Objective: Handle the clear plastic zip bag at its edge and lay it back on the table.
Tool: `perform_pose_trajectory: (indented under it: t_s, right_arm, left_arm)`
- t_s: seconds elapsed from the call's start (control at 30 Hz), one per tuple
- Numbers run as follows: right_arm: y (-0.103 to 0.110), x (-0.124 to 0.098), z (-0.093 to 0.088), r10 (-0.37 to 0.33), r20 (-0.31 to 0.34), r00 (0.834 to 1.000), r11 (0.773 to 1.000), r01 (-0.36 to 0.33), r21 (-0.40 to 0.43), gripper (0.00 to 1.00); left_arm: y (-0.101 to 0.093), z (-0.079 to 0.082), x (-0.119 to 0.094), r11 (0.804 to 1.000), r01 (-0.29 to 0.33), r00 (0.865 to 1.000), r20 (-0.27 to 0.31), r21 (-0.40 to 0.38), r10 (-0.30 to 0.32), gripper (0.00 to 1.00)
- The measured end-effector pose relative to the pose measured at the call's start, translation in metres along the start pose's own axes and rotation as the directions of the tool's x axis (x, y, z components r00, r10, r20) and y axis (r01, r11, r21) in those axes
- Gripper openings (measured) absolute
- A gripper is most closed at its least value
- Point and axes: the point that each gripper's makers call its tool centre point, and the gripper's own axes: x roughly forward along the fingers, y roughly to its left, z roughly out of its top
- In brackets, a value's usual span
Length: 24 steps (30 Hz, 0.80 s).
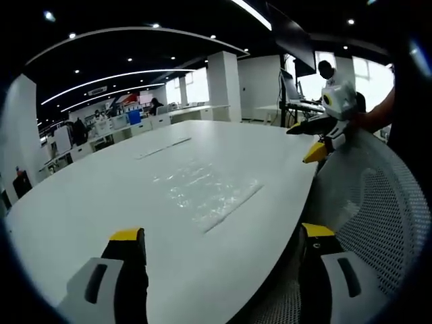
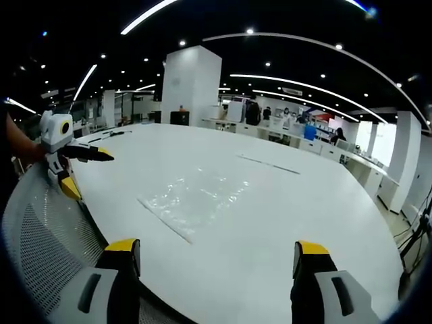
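A clear plastic zip bag (image 1: 206,192) lies flat and crinkled near the middle of a broad white tabletop (image 1: 81,196) in an open-plan office, its zip strip running along the edge nearest the table's rim. In the left gripper view, the left tongs (image 1: 223,246) stand wide apart with nothing between their yellow-tipped jaws, held low and short of the table's edge; the bag sits well ahead of them, untouched. At the right of that view the right tongs (image 1: 317,138) hover just off the table rim beside a grey mesh chair back (image 1: 378,202), also spread and empty. In the right gripper view, the left tongs appear at far left above the same mesh chair back, jaws parted, while the bag rests just left of centre on the tabletop and the right tongs' own jaws rise apart at the bottom, gripping nothing. Both tools flank the bag from the table's near side, a stance that seems suited to reaching its zip edge, the stiffest place to take hold of thin film. Two pale strips (image 2: 266,163) lie farther across the surface, well apart from the bag
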Motion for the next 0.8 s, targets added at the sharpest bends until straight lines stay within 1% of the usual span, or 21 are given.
perform_pose_trajectory:
  t_s: [0.2, 0.3, 0.43, 0.8]
  right_arm:
    - [0.0018, 0.0, -0.0018, 0.007, -0.013, 1.0, 1.0, -0.007, 0.001, 0.94]
    - [0.0022, -0.0001, -0.0012, 0.006, -0.013, 1.0, 1.0, -0.006, 0.002, 0.94]
    - [0.0013, 0.0002, -0.0012, 0.004, -0.011, 1.0, 1.0, -0.004, 0.002, 0.93]
    - [0.0008, 0.0002, -0.0002, 0.001, -0.008, 1.0, 1.0, -0.001, 0.005, 0.93]
  left_arm:
    - [0.0007, 0.0006, -0.0002, 1.0, -0.005, 1.0, 0.003, -0.003, 0.005, 0.92]
    - [-0.001, 0.0018, 0.0002, 1.0, 0.002, 1.0, 0.005, -0.005, -0.002, 0.91]
    - [0.0014, 0.0025, -0.0005, 1.0, -0.005, 1.0, 0.012, -0.019, 0.005, 0.91]
    - [0.0039, 0.0034, -0.0002, 1.0, -0.011, 1.0, 0.013, -0.022, 0.011, 0.91]
